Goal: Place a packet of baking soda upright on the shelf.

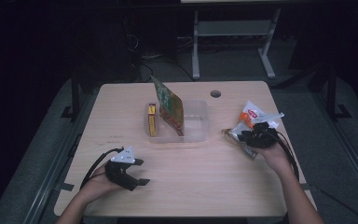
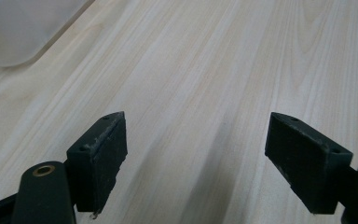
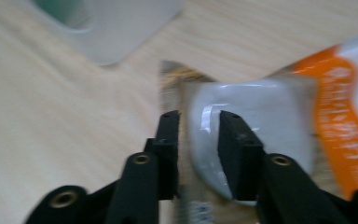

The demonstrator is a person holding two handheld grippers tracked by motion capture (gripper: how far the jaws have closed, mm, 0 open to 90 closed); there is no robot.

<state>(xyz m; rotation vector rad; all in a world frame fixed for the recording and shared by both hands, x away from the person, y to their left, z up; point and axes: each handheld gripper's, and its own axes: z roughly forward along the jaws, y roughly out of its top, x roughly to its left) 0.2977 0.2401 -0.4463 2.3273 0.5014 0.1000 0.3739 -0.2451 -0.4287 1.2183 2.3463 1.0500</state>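
The left gripper (image 1: 139, 172) rests low over the near-left part of the wooden surface (image 1: 205, 186), held in the person's left hand (image 1: 98, 186). Its fingers (image 2: 100, 158) stand wide apart with only bare wood between them.

At the centre of the surface sits a clear plastic bin (image 1: 198, 122). Inside it, a yellow box (image 1: 152, 120) stands on edge against the left wall, and a green-and-orange snack packet (image 1: 170, 108) leans tilted beside it.

To the right of the bin, near the right edge of the surface, lie the snack bags: a clear bag with brown contents (image 1: 237, 139) and a white-and-orange snack bag (image 1: 254, 113), the two touching or overlapping.

The right gripper (image 1: 242, 136), held in the person's right hand (image 1: 276, 154), sits over these bags. In the right gripper view its fingers (image 3: 235, 149) stand close together, with a glossy pale fold of the white-and-orange bag between them. The view is blurred, so it is unclear whether the pads press on the film.
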